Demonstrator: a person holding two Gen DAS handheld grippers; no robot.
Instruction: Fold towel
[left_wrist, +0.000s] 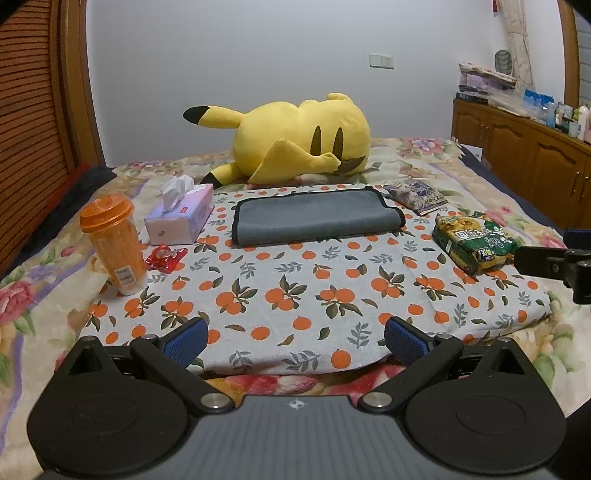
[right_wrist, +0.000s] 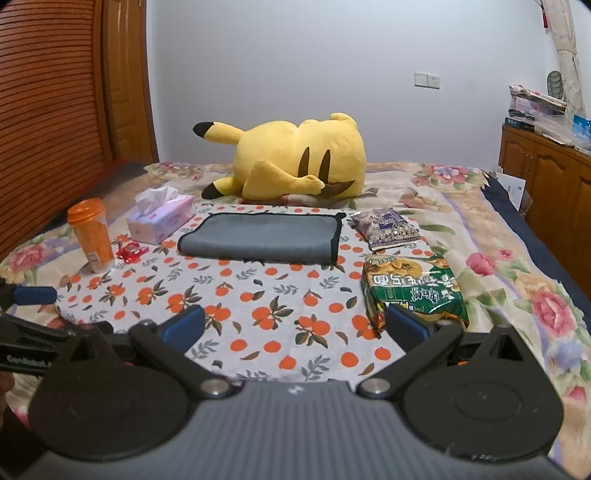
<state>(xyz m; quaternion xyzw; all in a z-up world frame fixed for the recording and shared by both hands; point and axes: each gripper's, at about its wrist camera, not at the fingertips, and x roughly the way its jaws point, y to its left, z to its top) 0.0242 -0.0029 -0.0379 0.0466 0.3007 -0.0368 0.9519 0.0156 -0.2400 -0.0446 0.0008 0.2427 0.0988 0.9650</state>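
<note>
A grey towel (left_wrist: 316, 218) with black trim lies folded on the far part of an orange-print cloth (left_wrist: 295, 288); it also shows in the right wrist view (right_wrist: 262, 238). My left gripper (left_wrist: 295, 338) is open and empty, low over the cloth's near edge, well short of the towel. My right gripper (right_wrist: 295, 326) is open and empty over the cloth's near right part, also short of the towel. Part of the right gripper shows at the right edge of the left wrist view (left_wrist: 554, 264).
An orange bottle (left_wrist: 112, 242), a tissue box (left_wrist: 181, 218) and a red wrapper (left_wrist: 164, 256) stand left of the towel. A green snack bag (left_wrist: 474, 240) and a purple packet (left_wrist: 415, 195) lie right. A yellow plush toy (left_wrist: 295, 142) lies behind. A wooden cabinet (left_wrist: 524, 155) stands right.
</note>
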